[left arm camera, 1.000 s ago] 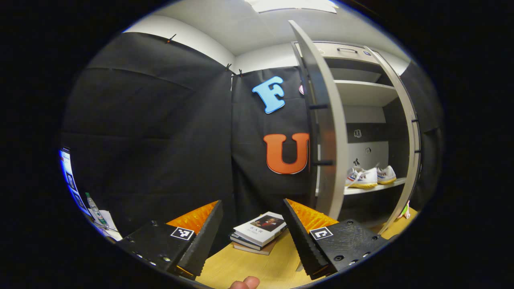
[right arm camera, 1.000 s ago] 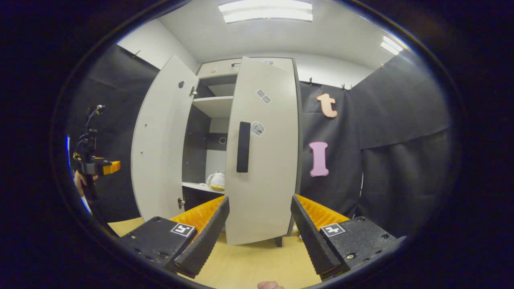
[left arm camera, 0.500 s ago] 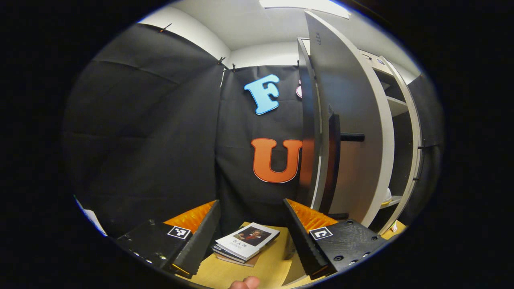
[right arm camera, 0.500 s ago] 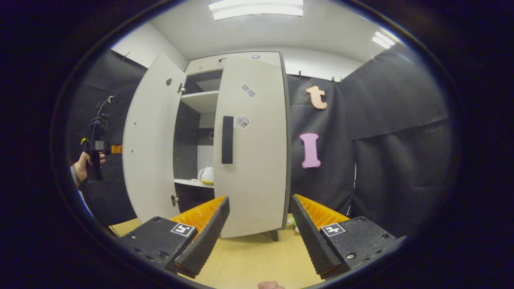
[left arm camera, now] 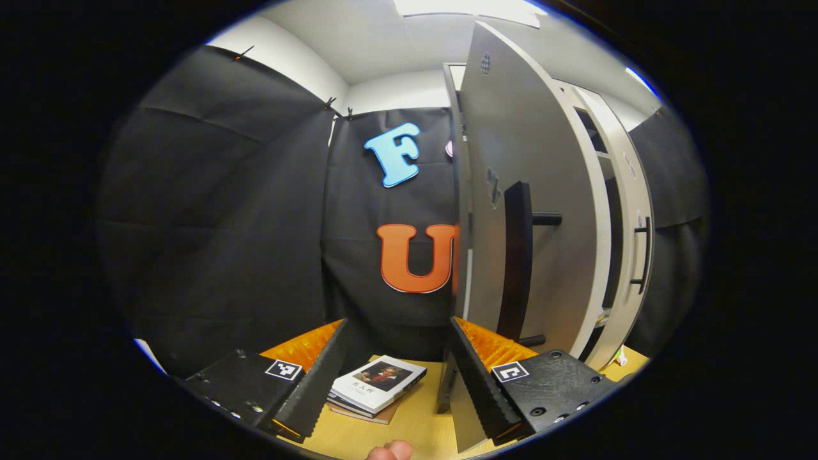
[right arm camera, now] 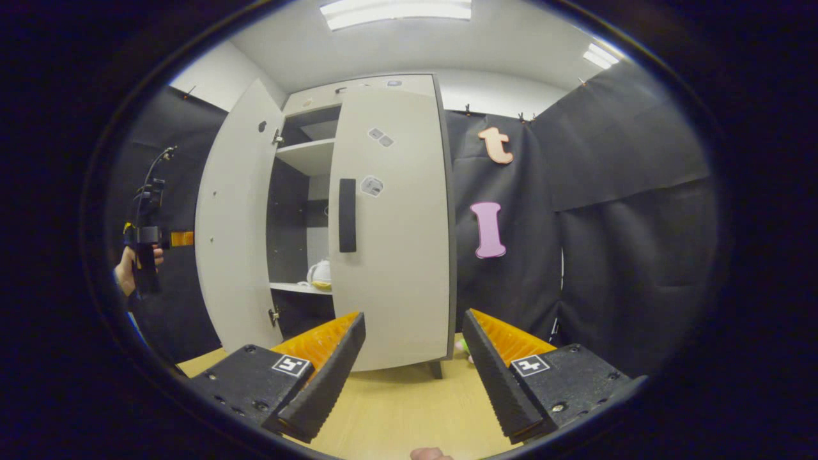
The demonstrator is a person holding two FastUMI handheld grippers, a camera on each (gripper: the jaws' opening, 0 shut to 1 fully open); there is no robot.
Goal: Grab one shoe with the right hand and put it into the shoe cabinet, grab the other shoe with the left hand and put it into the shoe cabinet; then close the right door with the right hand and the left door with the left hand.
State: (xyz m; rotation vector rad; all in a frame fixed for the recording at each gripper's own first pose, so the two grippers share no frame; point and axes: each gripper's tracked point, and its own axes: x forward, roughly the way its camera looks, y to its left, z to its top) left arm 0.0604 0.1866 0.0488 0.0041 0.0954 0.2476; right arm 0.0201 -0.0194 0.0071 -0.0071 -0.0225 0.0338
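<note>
The left gripper (left arm camera: 396, 377) is wide open and holds nothing. Its right finger is beside the bottom edge of the left door (left arm camera: 530, 191); I cannot tell if they touch. A stack of books (left arm camera: 376, 391) lies on the floor beyond the fingers. The right gripper (right arm camera: 412, 370) is wide open and empty too. Its view shows the shoe cabinet (right arm camera: 319, 96) with the left door open, the right door (right arm camera: 396, 223) almost shut, and a white shoe (right arm camera: 319, 275) on a shelf between them.

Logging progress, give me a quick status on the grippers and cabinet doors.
Left gripper open, right gripper open, both empty. Right door shut, left door ajar, shoe on shelf. Books on floor.
</note>
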